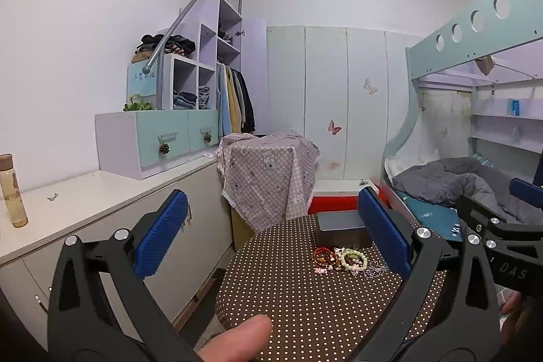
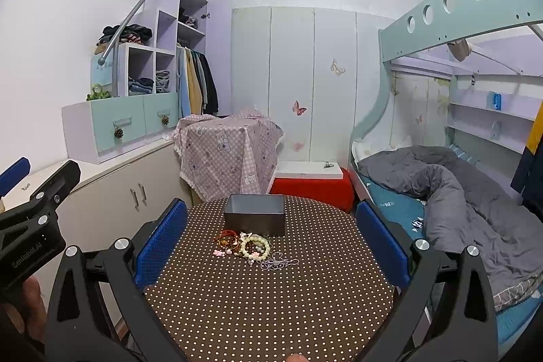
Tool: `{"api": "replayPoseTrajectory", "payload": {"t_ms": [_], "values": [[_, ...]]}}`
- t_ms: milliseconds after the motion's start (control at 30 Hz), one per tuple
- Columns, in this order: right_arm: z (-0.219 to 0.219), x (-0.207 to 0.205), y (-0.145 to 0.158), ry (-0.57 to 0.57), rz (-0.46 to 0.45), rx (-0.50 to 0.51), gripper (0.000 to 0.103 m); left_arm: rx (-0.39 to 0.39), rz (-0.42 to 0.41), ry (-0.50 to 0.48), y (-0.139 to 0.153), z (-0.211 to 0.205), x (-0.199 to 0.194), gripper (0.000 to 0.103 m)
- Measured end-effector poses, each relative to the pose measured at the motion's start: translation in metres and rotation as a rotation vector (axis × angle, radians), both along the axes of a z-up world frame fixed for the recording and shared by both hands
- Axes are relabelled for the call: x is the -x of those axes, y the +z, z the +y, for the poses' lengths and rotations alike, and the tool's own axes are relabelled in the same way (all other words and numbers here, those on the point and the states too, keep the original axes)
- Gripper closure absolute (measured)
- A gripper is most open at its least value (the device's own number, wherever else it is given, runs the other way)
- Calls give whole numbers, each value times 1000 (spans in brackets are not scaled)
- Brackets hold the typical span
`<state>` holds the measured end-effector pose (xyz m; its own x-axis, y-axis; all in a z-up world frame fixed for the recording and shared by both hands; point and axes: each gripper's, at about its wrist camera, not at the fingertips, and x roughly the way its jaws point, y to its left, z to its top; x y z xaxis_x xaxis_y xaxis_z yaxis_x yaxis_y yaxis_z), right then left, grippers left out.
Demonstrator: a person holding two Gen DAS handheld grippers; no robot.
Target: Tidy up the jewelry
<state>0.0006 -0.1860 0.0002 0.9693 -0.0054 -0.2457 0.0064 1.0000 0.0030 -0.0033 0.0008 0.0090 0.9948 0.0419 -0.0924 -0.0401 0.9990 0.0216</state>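
A little pile of jewelry (image 2: pixel 253 248) lies on the round dotted counter (image 2: pixel 271 301), just in front of a grey box (image 2: pixel 255 215). A pale bead bracelet (image 2: pixel 255 248) sits on top, and a silver chain (image 2: pixel 278 263) trails to its right. Both grippers hang above the counter's near edge. The left gripper (image 1: pixel 271 233) has its fingers wide apart, holding nothing. The right gripper (image 2: pixel 271 236) is the same. A bed (image 2: pixel 475 192) stands at the right.

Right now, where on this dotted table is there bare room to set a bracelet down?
The near half of the table, between the jewelry pile and the near edge, is bare. Left of the pile is free too. It is crowded from the pile back to the gray box.
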Motion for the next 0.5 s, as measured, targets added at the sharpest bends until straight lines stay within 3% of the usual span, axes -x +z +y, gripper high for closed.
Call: {"api": "replayPoseTrajectory", "payload": {"t_ms": [500], "values": [[2, -6, 3, 10, -9, 11, 7, -3, 4, 0, -1, -1, -2, 5]]}}
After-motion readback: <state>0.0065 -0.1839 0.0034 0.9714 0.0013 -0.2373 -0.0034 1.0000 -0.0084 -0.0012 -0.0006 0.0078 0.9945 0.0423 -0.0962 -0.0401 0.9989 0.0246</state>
